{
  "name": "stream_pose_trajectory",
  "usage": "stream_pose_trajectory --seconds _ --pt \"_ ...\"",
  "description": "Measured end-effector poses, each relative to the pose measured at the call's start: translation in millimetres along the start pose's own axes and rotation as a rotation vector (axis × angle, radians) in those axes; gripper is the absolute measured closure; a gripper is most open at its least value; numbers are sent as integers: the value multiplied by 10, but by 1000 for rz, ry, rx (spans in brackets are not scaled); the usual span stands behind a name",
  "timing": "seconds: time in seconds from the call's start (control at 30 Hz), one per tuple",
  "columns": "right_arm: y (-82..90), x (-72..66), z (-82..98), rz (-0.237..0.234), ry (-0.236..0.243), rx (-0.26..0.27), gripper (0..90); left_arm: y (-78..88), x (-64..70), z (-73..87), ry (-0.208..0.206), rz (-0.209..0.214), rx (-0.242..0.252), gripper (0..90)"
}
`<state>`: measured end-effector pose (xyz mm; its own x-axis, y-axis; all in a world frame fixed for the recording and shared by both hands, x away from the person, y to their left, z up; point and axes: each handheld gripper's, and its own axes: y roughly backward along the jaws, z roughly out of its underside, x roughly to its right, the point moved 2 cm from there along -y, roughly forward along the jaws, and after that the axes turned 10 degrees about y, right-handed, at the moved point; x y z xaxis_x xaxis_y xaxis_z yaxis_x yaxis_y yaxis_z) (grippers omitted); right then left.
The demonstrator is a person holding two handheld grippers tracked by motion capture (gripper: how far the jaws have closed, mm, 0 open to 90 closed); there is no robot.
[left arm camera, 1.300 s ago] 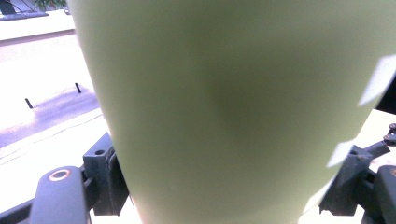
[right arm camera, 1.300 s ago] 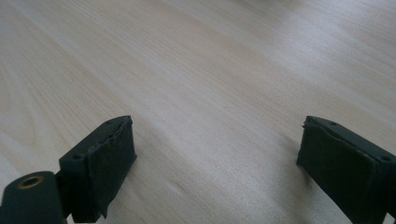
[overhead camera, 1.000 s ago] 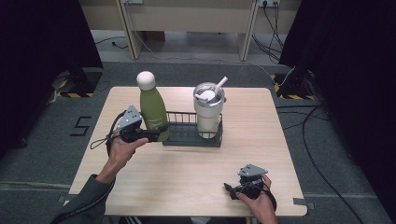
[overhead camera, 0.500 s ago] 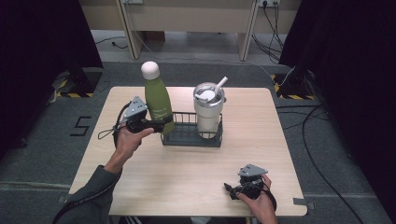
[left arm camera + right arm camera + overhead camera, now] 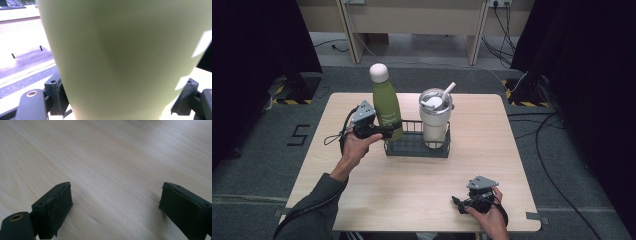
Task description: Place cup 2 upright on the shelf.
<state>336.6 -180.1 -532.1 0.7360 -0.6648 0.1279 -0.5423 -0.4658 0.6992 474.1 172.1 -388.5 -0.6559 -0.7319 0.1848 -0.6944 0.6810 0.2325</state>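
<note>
A tall green bottle (image 5: 385,102) with a white cap is held upright over the left end of a black wire basket (image 5: 417,148); whether its base rests inside, I cannot tell. My left gripper (image 5: 388,131) is shut on the bottle's lower body, and the green wall (image 5: 120,57) spreads between its jaws in the left gripper view. A steel tumbler (image 5: 435,118) with a lid and straw stands in the basket's right half. My right gripper (image 5: 459,203) rests low near the table's front right edge, its jaws wide apart over bare wood (image 5: 112,170).
The light wooden table (image 5: 412,195) sits on a grey floor. Cables (image 5: 552,125) run along the floor to the right. A pale bench or desk frame (image 5: 412,20) stands beyond the far edge. Dark curtains flank both sides.
My left gripper has carried the green bottle right and slightly forward, from beside the basket's left end to over it. The right gripper has stayed put.
</note>
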Motion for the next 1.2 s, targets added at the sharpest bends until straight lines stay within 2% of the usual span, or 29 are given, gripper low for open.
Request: stream_pose_trajectory --seconds 0.27,0.77,1.2 --pt "0 -1 0 -1 2 0 111 -116 3 -2 -3 -1 2 207" --pt "-1 -1 0 -1 3 0 110 -321 -79 73 26 -2 4 207" --pt "-1 -1 0 -2 3 0 109 -432 -145 188 24 -18 -24 207"
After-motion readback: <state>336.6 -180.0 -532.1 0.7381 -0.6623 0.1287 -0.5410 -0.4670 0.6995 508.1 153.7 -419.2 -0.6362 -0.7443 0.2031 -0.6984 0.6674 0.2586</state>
